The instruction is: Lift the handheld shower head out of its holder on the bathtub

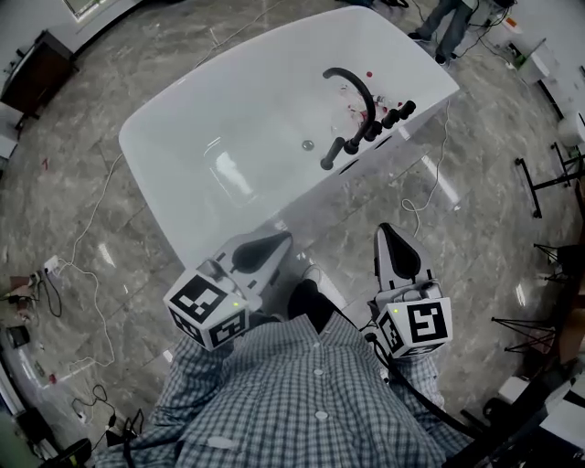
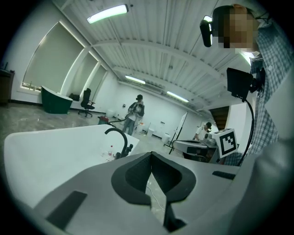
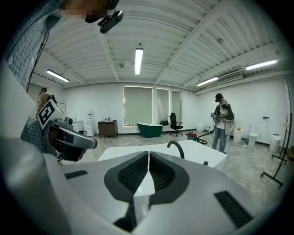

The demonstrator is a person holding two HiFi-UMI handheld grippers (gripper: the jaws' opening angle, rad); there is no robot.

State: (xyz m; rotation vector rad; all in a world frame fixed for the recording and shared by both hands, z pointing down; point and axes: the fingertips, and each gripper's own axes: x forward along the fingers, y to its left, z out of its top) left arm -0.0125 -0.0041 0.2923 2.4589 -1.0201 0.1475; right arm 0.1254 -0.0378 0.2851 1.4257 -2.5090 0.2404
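A white bathtub stands ahead of me on the marble floor. On its right rim is a row of black fittings: a curved spout, knobs, and at the near end a slim black handheld shower head in its holder. My left gripper is shut and empty, short of the tub's near wall. My right gripper is also shut and empty, over the floor to the tub's right. The spout shows far off in the left gripper view, and the spout shows beyond the shut right gripper.
Loose cables and a power strip lie on the floor at the left. Black stands crowd the right side. A person stands beyond the tub. A green tub is far back.
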